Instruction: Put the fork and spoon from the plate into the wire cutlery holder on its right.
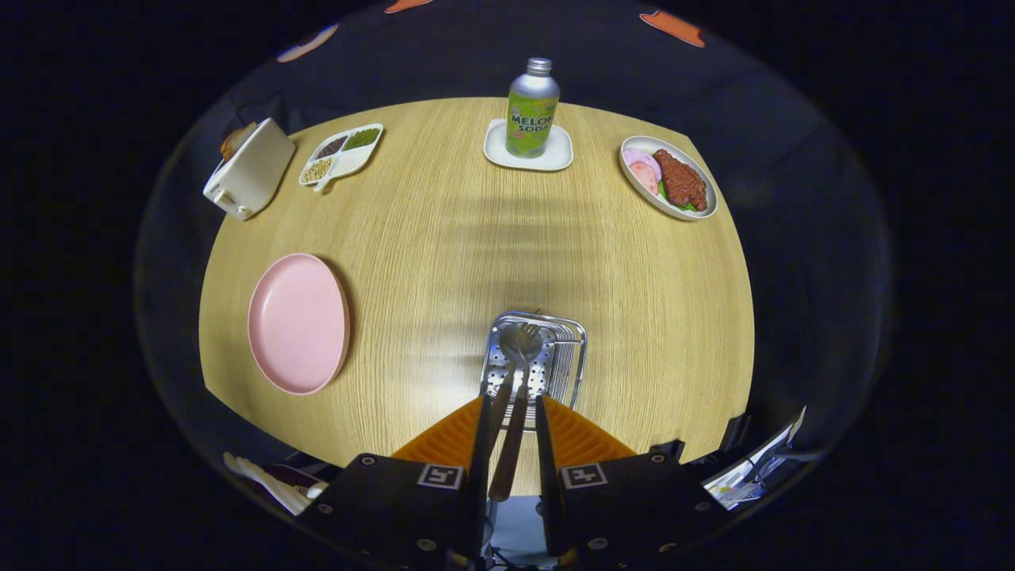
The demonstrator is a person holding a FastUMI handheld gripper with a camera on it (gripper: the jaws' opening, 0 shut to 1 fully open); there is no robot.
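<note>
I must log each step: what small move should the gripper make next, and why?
Probably open the gripper and let go: the fork and spoon have their heads over the wire cutlery holder, handles between the fingers, and the pink plate is bare.

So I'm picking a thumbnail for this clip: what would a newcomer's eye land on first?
First the gripper, fingers closed on the brown handles of the fork and spoon, their heads over the wire holder just ahead. Then the empty pink plate to the holder's left, and the green soda bottle standing on a white coaster at the table's far edge.
</note>
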